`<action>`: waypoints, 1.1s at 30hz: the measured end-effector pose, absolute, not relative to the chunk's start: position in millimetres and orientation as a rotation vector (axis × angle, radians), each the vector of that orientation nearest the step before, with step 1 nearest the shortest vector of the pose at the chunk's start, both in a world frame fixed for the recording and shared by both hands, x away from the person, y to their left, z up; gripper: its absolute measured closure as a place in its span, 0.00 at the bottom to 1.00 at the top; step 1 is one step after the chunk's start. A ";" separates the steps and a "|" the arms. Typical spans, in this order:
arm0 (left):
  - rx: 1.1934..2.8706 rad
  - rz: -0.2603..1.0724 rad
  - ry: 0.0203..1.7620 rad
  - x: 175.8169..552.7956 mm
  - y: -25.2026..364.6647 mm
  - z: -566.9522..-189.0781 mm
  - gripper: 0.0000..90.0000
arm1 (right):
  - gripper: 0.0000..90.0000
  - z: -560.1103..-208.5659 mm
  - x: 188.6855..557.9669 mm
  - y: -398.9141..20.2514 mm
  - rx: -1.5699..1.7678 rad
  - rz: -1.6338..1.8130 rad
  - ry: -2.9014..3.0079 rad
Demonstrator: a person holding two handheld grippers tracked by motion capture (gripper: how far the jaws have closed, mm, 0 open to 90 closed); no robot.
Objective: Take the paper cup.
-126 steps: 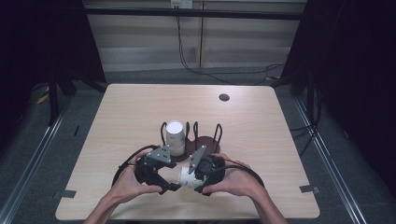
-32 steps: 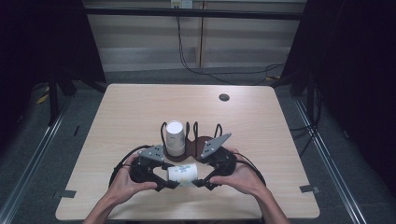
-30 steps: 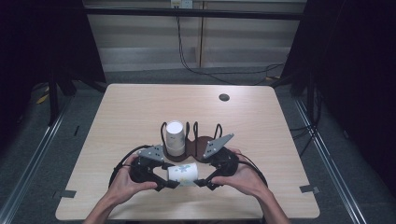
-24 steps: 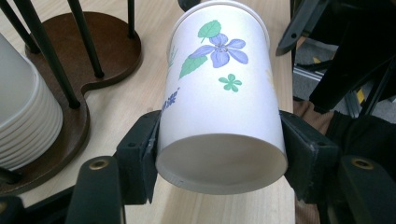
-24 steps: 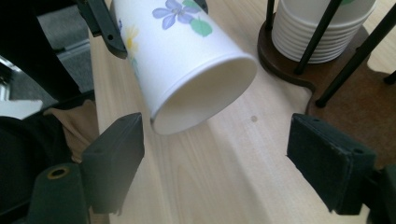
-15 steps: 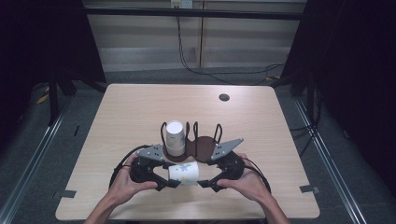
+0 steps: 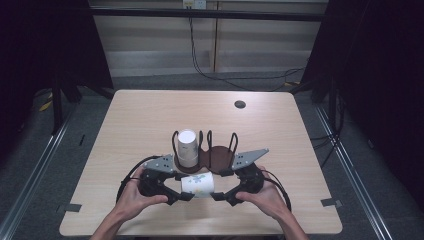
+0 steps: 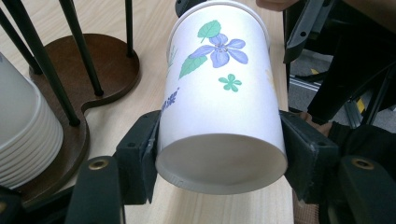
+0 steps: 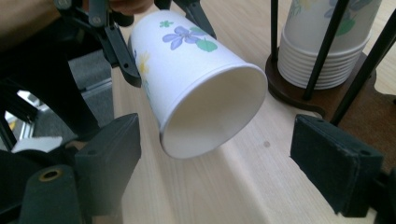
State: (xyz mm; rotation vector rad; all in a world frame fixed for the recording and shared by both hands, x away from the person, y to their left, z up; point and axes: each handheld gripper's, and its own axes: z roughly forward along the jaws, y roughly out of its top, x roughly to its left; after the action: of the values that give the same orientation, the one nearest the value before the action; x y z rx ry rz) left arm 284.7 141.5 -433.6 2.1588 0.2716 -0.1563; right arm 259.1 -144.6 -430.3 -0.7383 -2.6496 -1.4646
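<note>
A white paper cup (image 7: 197, 185) with blue flowers lies on its side above the table's front edge. My left gripper (image 7: 181, 190) is shut on its closed bottom end; the pads (image 8: 144, 149) press both sides of the cup (image 8: 219, 93). My right gripper (image 7: 218, 189) faces the cup's open mouth (image 9: 210, 112). Its jaws have just been opening and stand wide, with the rim between the pads (image 9: 112, 144) and touching neither. Behind stands a stack of like cups (image 7: 187, 147) in a dark wooden holder (image 7: 220, 155) with black wire posts.
The light wooden table (image 7: 150, 115) has a small dark round disc (image 7: 240, 104) at its far right. The holder's base (image 8: 107, 70) and posts stand close behind both grippers. Cables loop from each gripper near the front edge.
My right gripper has drawn back to the right from the cup and its jaws have spread wider. The left gripper has stayed still, holding the cup.
</note>
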 end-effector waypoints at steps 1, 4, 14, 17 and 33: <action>2.159 -0.156 0.272 284.7 141.5 -433.6 0.41 | 0.17 -430.3 259.1 -144.6 -0.738 -1.465 -2.650; 2.142 -0.152 0.274 284.0 142.3 -432.2 0.41 | 0.17 -432.9 258.9 -145.4 -0.745 -1.474 -2.636; 2.095 -0.154 0.270 281.9 142.7 -429.2 0.41 | 0.15 -429.7 256.8 -144.7 -0.749 -1.551 -2.595; 2.082 -0.164 0.258 281.0 141.7 -429.5 0.41 | 0.15 -428.0 256.2 -145.9 -0.757 -1.567 -2.588; 2.018 -0.141 0.239 277.0 137.9 -429.2 0.41 | 0.15 -424.4 256.1 -147.3 -0.735 -1.665 -2.522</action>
State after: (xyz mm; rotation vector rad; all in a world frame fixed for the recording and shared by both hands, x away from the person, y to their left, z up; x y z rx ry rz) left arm 277.0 137.9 -429.2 2.0180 0.2388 -0.1414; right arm 256.1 -147.3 -424.4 -0.7347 -2.5225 -1.6646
